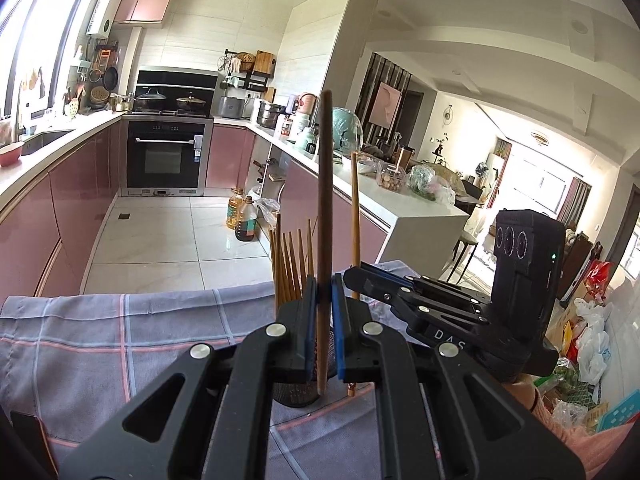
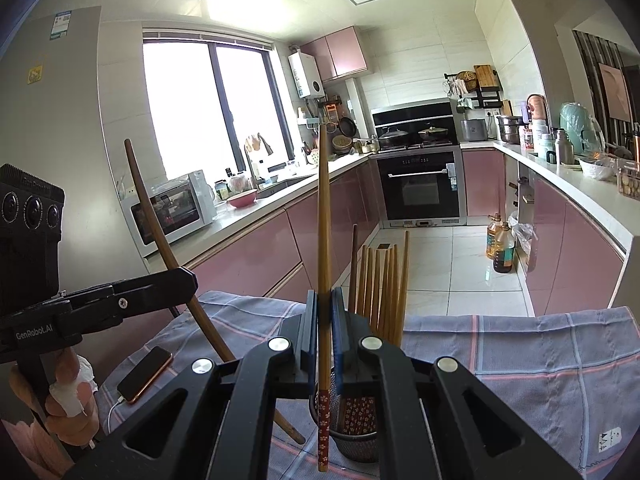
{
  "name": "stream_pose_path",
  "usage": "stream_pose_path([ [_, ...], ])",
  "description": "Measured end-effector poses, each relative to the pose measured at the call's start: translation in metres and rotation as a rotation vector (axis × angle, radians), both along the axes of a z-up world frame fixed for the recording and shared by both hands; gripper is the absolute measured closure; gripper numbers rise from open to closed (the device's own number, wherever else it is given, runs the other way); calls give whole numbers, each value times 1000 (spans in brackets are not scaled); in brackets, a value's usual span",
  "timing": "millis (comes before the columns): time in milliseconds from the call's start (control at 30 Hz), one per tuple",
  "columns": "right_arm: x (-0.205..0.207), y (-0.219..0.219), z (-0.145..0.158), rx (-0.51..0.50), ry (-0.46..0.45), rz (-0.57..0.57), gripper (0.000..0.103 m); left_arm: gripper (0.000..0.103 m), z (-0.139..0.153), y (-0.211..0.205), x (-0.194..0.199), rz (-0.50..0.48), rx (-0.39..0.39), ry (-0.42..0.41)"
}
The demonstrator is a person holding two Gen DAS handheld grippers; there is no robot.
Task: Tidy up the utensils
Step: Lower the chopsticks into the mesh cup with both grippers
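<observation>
My left gripper is shut on a dark brown chopstick, held upright over a dark mesh utensil cup. Several light chopsticks stand in the cup. My right gripper is shut on a light wooden chopstick with a red flowered end, upright beside the mesh cup. Several chopsticks stand in that cup. The right gripper shows in the left wrist view with its chopstick. The left gripper shows in the right wrist view with the dark chopstick.
The cup stands on a grey plaid cloth. A phone on a cable lies on the cloth at the left. Pink kitchen cabinets and a white floor lie beyond. Oil bottles stand on the floor.
</observation>
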State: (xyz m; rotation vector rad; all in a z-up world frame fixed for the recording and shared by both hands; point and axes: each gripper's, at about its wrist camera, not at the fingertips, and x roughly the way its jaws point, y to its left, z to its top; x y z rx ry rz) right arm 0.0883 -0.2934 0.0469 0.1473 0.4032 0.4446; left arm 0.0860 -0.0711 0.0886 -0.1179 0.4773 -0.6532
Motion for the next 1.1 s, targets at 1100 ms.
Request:
stream_pose_path([
  [1100,34,6,-11,1,3,-96,97,95,-15,-23,17,13,67,21],
])
